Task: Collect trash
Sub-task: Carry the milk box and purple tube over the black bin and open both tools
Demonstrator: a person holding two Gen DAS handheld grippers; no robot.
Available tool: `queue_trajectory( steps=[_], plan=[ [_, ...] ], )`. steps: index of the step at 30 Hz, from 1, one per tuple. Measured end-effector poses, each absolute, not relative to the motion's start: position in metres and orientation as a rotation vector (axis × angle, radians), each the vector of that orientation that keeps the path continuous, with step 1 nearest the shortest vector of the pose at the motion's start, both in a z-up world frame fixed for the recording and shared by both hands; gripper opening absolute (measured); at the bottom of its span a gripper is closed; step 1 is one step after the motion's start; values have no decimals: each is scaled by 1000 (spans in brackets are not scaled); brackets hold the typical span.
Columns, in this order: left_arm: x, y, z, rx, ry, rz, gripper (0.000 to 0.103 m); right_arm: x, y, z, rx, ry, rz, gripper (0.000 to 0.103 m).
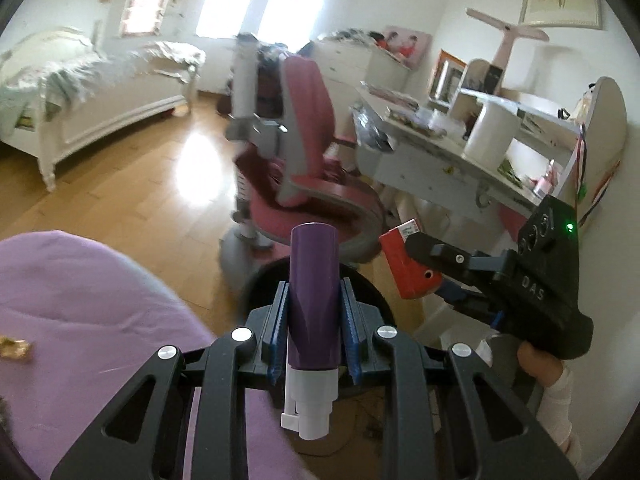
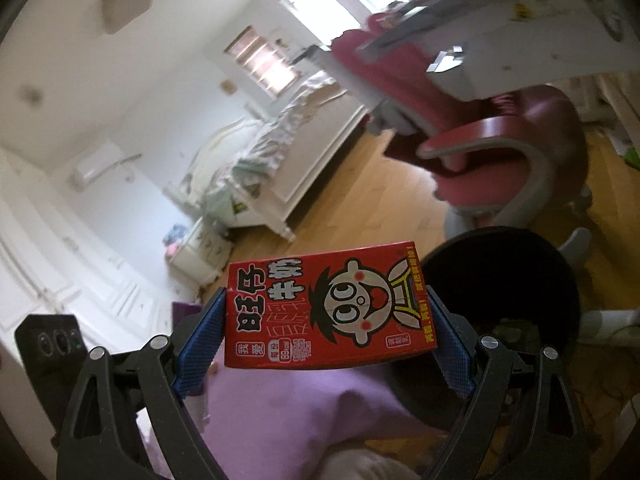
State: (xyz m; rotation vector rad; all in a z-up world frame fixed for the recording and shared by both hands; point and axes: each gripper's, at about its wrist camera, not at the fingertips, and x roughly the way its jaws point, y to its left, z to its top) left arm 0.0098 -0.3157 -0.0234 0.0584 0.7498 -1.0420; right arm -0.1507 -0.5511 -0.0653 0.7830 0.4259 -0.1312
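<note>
Left gripper (image 1: 314, 312) clamps purple bottle (image 1: 314, 292); right gripper (image 2: 326, 316) clamps red carton (image 2: 326, 306) near black bin (image 2: 520, 280).

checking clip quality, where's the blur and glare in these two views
Left wrist view: windows blown out, glare patch on the wood floor, pink chair smeared, purple bottle sharp. Right wrist view: red milk carton crisp, bed and desk blurred, edges bent by fisheye.

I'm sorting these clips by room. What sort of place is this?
Most likely a child's bedroom: a white bed with rumpled bedding, a pink desk chair and a white study desk with shelves, on a wooden floor.
</note>
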Motion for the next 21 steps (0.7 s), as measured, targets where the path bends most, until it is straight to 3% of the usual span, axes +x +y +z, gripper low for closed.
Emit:
queue_trajectory(
  steps=[8,17,19,20,21],
  plan=[
    [16,-376,-60,74,855,-1117,24,-162,-585,-96,843,436,-205,90],
    [28,-420,-68,136,843,-1111,28,-156,-610,-111,882,463,-268,91],
    [26,-424,-65,183,832,-1075,47,-151,-615,-115,893,516,-300,91],
    [24,-423,-63,195,818,-1058,72,-151,-616,-117,894,528,-318,91],
    [22,-418,-60,199,790,-1039,90,-153,-616,-118,891,529,-340,95]
  ],
)
